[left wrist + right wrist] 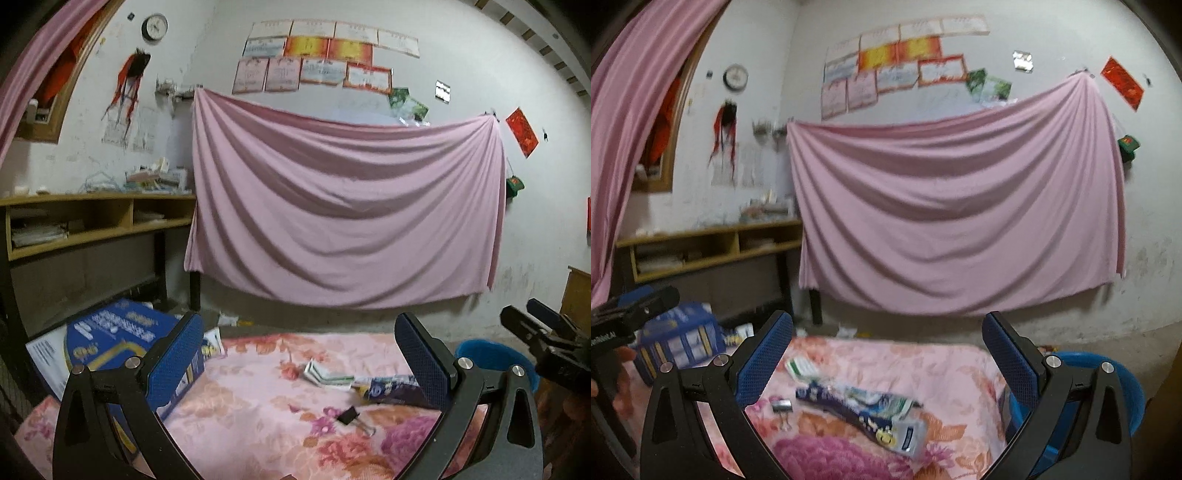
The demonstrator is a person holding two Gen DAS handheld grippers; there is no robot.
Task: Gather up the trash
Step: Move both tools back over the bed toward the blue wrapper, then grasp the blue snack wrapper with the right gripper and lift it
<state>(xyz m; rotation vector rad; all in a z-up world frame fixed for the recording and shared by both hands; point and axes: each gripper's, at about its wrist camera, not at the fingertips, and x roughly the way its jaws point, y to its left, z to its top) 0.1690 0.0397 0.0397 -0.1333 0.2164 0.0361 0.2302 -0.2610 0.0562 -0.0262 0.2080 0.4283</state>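
Note:
A pink floral cloth (258, 417) covers the table (886, 354). On it lie a crumpled blue and green snack wrapper (864, 410) (388, 387), a folded green and white paper packet (803, 367) (325, 376) and a black binder clip (782, 408) (349, 416). A blue plastic bin (1108, 373) (491, 356) stands at the table's right edge. My left gripper (299, 354) is open and empty above the cloth. My right gripper (886, 350) is open and empty above the wrapper. Each gripper shows at the edge of the other's view.
A blue printed box (110, 339) (679, 339) sits at the table's left. A pink sheet (343, 210) hangs on the wall behind. A wooden shelf desk (96, 218) stands at the back left. Litter lies on the floor beyond the table.

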